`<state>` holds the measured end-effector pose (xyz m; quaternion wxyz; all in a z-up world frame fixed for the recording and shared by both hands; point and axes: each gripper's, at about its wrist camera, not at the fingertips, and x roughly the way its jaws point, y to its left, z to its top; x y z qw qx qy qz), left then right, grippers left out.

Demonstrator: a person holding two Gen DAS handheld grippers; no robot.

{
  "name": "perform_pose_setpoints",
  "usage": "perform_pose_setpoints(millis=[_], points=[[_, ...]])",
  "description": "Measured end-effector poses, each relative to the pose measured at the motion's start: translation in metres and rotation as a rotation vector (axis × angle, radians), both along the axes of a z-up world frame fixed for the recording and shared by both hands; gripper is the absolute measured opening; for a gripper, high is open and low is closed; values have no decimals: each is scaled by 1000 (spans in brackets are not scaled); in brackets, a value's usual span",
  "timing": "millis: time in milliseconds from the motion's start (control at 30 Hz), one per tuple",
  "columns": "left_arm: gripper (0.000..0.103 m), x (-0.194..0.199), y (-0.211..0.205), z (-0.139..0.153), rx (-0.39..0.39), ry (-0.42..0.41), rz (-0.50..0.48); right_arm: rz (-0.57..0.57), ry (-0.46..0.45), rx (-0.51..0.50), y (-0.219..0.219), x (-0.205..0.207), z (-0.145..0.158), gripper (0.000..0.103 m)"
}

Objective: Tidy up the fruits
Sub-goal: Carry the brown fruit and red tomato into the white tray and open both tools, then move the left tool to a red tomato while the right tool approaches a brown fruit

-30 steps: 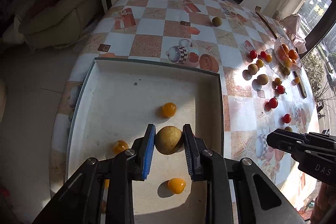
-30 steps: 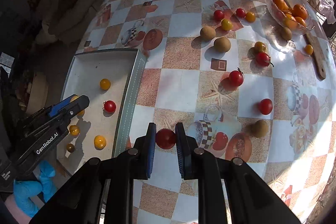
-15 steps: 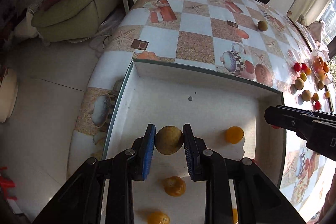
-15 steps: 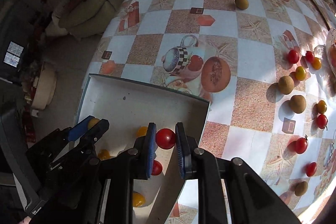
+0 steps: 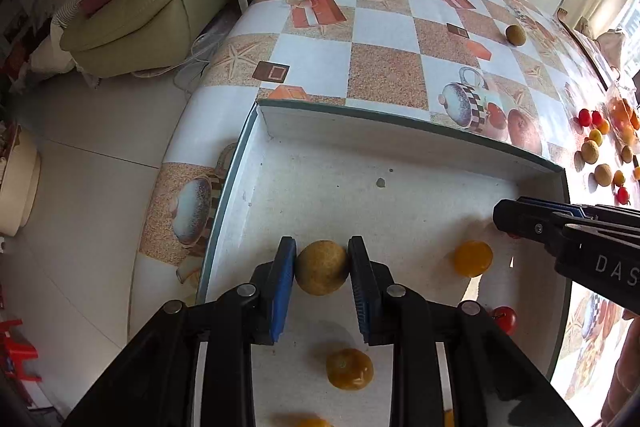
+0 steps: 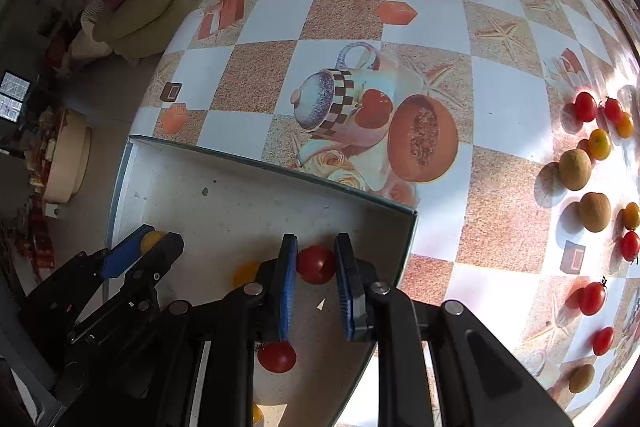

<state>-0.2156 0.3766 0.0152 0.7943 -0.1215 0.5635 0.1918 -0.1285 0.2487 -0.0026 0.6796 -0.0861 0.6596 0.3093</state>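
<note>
- My left gripper (image 5: 322, 269) clamps a brown fruit (image 5: 321, 267) over the tray (image 5: 400, 147).
- My right gripper (image 6: 316, 265) pinches a red tomato (image 6: 316, 264) there too.
- Placing step; next I'd lower and release both.

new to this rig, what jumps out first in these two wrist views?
Both grippers are loaded over the white tray: the left gripper clamps a tan round fruit, and the right gripper clamps a red cherry tomato. Orange fruits and another red tomato already lie on the tray floor. More fruit is scattered on the checkered tablecloth to the right.
</note>
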Motion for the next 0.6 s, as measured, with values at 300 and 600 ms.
perform_pose_setpoints(millis=[300,600], points=[[77,-2,-8,9,58,-16,-29,6,-18,34,-4,-1,13,35],[77,-3,-22,16,56,27,-59,-61,-62,124,-34,-5,50,82]])
